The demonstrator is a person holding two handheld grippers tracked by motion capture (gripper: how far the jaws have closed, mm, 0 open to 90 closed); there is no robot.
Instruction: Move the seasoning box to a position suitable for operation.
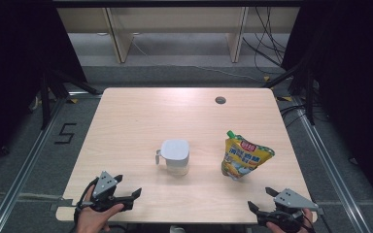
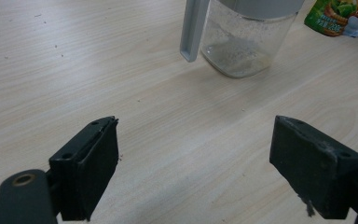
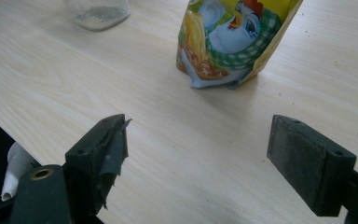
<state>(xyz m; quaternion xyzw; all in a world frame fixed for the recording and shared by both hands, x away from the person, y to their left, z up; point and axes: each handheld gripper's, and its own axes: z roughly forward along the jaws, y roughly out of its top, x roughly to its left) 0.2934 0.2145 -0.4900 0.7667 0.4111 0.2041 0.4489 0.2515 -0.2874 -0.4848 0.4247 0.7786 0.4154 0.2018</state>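
A: Starting with the biggest thing: the pale wooden worktop carried two items near its middle. The yellow spouted pouch stood upright to the right, with a green cap at its top corner, and the clear lidded jug stood just left of it, well apart from both grippers.

B: And the grippers themselves?

A: Both sat at the near edge. The left gripper had its fingers spread wide with nothing between them; the right gripper was likewise wide open and empty.

B: So which step was that, in your judgement?

A: The very start, I'd say: nothing grasped yet, each gripper aimed at the item ahead of it. The next move probably called for the right one to advance and close on the pouch's soft body without tipping it, while the left went for the jug, perhaps by its handle.

B: Did the gripper views add anything?

A: Yes. The left gripper view showed the jug's grey handle and a thin layer of pale grains on its floor. The right gripper view showed a cartoon chicken printed on the pouch; the high view showed the cap.
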